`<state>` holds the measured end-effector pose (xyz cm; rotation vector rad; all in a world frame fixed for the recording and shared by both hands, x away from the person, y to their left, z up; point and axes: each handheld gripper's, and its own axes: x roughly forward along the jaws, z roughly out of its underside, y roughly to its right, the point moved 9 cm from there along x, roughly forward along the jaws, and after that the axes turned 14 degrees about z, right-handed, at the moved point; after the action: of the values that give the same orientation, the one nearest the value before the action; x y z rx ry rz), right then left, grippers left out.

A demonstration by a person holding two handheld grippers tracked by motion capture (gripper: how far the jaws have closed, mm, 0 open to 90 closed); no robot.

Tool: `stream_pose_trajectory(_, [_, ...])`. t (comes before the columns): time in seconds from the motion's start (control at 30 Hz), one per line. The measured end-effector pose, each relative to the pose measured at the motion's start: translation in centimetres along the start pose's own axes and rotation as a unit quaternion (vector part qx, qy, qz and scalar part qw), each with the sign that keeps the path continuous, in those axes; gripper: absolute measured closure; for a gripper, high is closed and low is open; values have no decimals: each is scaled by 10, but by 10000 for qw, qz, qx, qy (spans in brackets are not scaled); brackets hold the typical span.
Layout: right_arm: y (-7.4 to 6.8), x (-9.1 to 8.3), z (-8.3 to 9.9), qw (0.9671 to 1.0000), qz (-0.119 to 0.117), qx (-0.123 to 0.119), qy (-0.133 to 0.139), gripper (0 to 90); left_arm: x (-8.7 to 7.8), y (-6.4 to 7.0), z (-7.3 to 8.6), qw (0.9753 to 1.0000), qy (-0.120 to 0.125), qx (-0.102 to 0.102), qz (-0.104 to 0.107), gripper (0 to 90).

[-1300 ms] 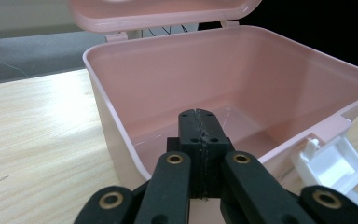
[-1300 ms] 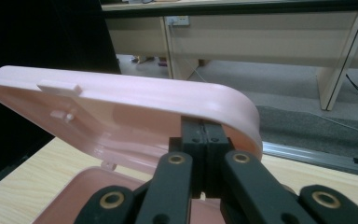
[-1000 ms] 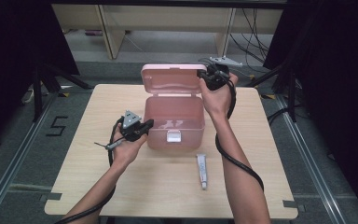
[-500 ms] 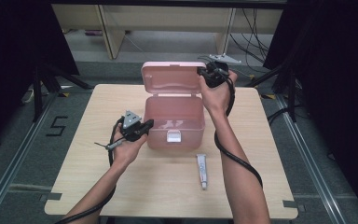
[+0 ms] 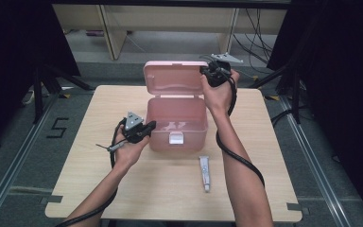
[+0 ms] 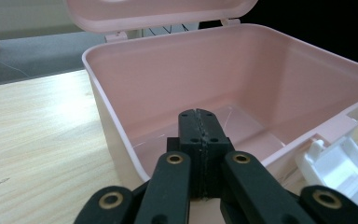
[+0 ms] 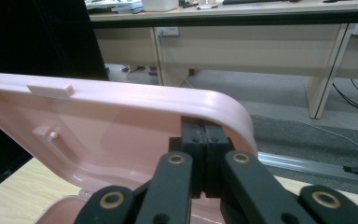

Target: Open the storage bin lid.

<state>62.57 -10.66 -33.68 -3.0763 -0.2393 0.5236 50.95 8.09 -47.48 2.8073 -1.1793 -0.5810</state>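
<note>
The pink storage box [image 5: 177, 124] stands open mid-table. The right gripper [image 7: 204, 135] presses its closed jaws against the raised lid's [image 7: 121, 126] corner. The left gripper [image 6: 199, 130], jaws together and empty, hovers at the box's front-left rim.

Your right tongs [image 5: 207, 74] meet the raised lid [image 5: 172, 79] of the pink box [image 5: 177, 125]; your left tongs [image 5: 150, 126] touch its left wall.

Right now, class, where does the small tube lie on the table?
In the high view the tube lies flat on the table, just in front of the open pink box, below its white latch and beside the person's right forearm.
</note>
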Motion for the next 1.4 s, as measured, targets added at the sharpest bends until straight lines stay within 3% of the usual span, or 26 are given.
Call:
stream_pose_trajectory(0.4, [4,11,2,10000,62,6,51,900,0,0,0,10000,-8,10,-6,900])
stream_pose_trajectory(0.43, [3,11,2,9999,84,118,-1,900,0,0,0,10000,-8,5,-5,900])
stream_pose_trajectory(0.6, [5,16,-2,9999,114,29,45,900,1,0,0,10000,-6,5,0,900])
stream_pose_trajectory(1.3, [10,32,-1,9997,182,153,-85,900,1,0,0,10000,16,4,0,900])
stream_pose_trajectory(1.4, [11,35,-2,9998,184,73,-27,900,1,0,0,10000,17,3,4,900])
